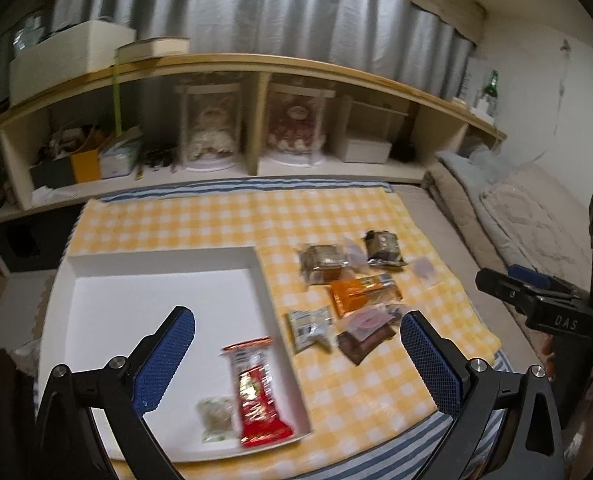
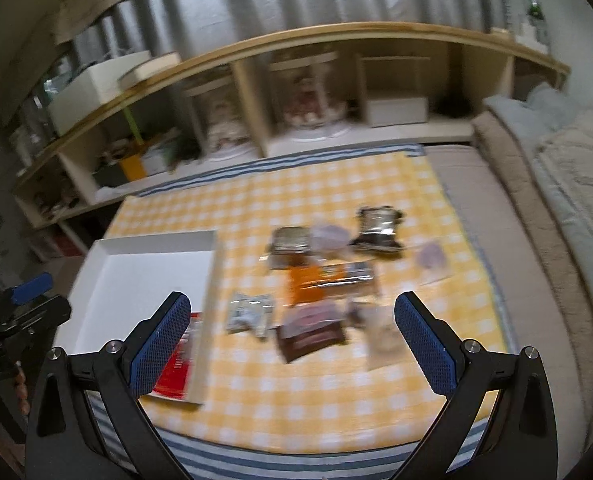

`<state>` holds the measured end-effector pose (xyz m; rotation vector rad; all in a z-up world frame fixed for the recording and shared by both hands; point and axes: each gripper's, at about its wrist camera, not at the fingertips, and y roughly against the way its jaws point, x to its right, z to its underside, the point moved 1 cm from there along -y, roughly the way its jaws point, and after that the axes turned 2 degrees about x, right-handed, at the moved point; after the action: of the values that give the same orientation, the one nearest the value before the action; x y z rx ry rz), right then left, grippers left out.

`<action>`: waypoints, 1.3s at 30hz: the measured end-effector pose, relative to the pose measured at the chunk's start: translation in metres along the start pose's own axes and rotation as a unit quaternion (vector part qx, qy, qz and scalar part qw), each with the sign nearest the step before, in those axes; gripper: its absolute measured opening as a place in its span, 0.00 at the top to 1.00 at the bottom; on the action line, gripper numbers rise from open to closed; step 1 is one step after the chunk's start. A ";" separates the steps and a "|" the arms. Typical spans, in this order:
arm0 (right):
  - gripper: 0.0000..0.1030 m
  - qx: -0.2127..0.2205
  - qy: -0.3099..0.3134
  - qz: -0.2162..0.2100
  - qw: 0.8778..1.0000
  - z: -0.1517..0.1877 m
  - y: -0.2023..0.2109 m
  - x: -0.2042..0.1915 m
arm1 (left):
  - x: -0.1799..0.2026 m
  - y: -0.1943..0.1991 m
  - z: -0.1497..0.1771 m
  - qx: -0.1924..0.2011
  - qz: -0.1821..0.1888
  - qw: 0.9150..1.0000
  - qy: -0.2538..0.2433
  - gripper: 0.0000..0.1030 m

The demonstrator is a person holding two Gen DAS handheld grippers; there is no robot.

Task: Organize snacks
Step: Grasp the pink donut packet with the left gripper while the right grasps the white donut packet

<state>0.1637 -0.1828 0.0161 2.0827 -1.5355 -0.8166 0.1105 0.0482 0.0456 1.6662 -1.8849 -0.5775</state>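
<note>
Both our claws, left gripper and right gripper, spread wide, holding nothing, red foil snack packet lying inside shallow white cardboard tray, loose wrapped snacks beside it on yellow checked cloth.

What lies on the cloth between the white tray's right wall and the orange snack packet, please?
In the left wrist view, a small silvery-white packet lies between the white tray and orange packet; otherwise only checked cloth.
</note>
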 end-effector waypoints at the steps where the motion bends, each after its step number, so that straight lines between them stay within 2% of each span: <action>1: 0.00 0.001 -0.003 0.006 1.000 -0.001 0.001 0.007 | 0.007 -0.007 -0.002 -0.002 0.001 1.000 -0.009 0.00; 4: 0.00 0.002 -0.021 0.025 0.999 -0.002 0.001 0.030 | 0.031 -0.035 -0.008 -0.021 -0.008 0.999 -0.046 0.00; 6: 0.00 0.012 -0.034 0.037 0.999 0.000 -0.001 0.045 | 0.046 -0.053 -0.010 -0.037 -0.001 0.997 -0.067 0.00; 10: 0.00 0.013 -0.030 0.036 0.999 0.003 -0.012 0.069 | 0.070 -0.094 -0.015 -0.055 0.045 0.994 -0.088 0.00; 13: 0.00 0.002 -0.028 0.028 0.999 0.005 -0.024 0.083 | 0.082 -0.127 -0.020 -0.070 0.089 0.987 -0.116 0.00; 15: 0.00 -0.015 -0.033 0.018 0.999 0.009 -0.036 0.095 | 0.088 -0.153 -0.024 -0.095 0.128 0.977 -0.139 0.00; 17: 0.00 -0.029 -0.031 0.033 0.999 0.015 -0.048 0.104 | 0.089 -0.179 -0.028 -0.132 0.175 0.965 -0.146 0.00; 19: 0.00 -0.049 -0.019 0.051 0.997 0.021 -0.062 0.112 | 0.090 -0.214 -0.032 -0.192 0.224 0.945 -0.140 0.00; 22: 0.00 -0.093 -0.010 0.036 0.995 0.031 -0.080 0.118 | 0.090 -0.256 -0.039 -0.234 0.219 0.935 -0.154 0.01; 25: 0.00 -0.142 0.005 0.035 0.989 0.045 -0.102 0.119 | 0.094 -0.301 -0.037 -0.283 0.218 0.917 -0.178 0.01; 28: 0.00 -0.167 0.019 0.035 0.985 0.054 -0.116 0.117 | 0.099 -0.342 -0.030 -0.330 0.215 0.897 -0.199 0.01; 31: 0.01 -0.184 0.016 0.018 0.983 0.060 -0.126 0.116 | 0.100 -0.379 -0.027 -0.358 0.203 0.885 -0.216 0.02; 35: 0.08 -0.200 0.022 -0.004 0.980 0.065 -0.139 0.108 | 0.099 -0.413 -0.033 -0.369 0.198 0.879 -0.225 0.01; 39: 0.11 -0.209 0.047 -0.011 0.977 0.070 -0.149 0.096 | 0.093 -0.441 -0.043 -0.370 0.194 0.883 -0.215 0.00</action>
<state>0.2421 -0.2297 -0.1516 1.8018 -1.1722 -0.9404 0.4629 -0.1032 -0.1947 0.6761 -1.8517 -1.3618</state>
